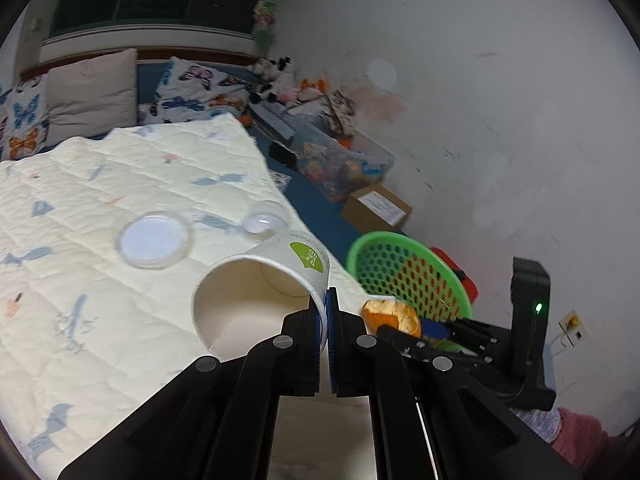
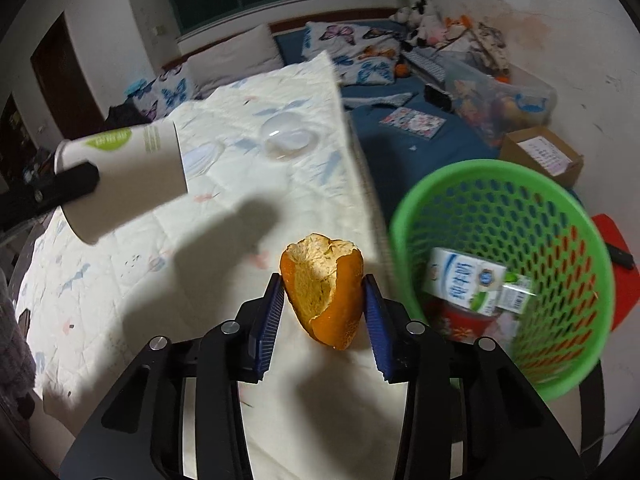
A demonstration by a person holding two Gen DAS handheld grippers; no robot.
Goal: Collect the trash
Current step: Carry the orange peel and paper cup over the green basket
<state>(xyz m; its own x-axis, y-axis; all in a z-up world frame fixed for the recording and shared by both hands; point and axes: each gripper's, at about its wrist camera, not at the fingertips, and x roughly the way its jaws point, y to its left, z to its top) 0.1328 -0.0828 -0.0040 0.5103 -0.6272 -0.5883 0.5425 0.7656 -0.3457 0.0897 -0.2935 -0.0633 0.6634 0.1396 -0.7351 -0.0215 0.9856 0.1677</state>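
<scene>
My left gripper (image 1: 325, 334) is clamped tight on the cup (image 1: 256, 292) rim; my right gripper (image 2: 324, 312) is half-open, pinching the peel (image 2: 322, 288). A carton (image 2: 476, 280) is already in the basket (image 2: 500, 176) at three o'clock. A lid (image 1: 154, 240) and dome (image 2: 290, 136) wait at twelve.

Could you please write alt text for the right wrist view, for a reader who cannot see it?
The right claw grips an orange peel above a quilted bed cover, next to a green mesh basket holding a milk carton. At left, the left claw holds a paper cup.
</scene>
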